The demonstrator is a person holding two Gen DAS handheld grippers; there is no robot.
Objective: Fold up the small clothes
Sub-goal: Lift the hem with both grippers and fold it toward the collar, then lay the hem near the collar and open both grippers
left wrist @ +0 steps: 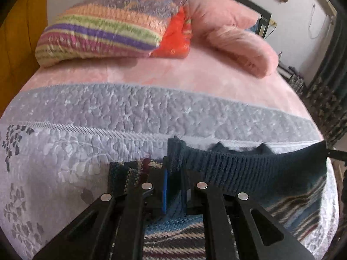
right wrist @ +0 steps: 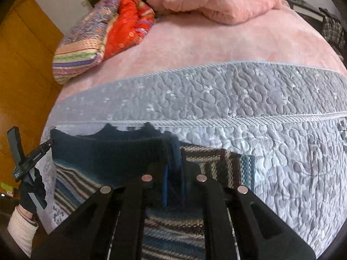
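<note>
Left wrist: both hand-held grippers [left wrist: 173, 186] [right wrist: 173, 184] pinch the sweater's ribbed hem [left wrist: 238, 164].

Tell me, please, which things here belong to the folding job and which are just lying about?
Job: striped knitted garment with dark ribbed band; left gripper and right gripper, each clamped on that band.

Lying about: striped quilt, orange bedding, pink blanket, grey bedspread.

The left gripper [left wrist: 173, 173] points forward, low and flat. Its two black fingers [left wrist: 157, 186] sit close together and pinch cloth. The right gripper [right wrist: 174, 169] does the same, fingers [right wrist: 190, 173] tight on cloth. In the right view, a gloved hand [right wrist: 32, 191] holds the left gripper's handle, with a pale sleeve [right wrist: 20, 227] below.
</note>
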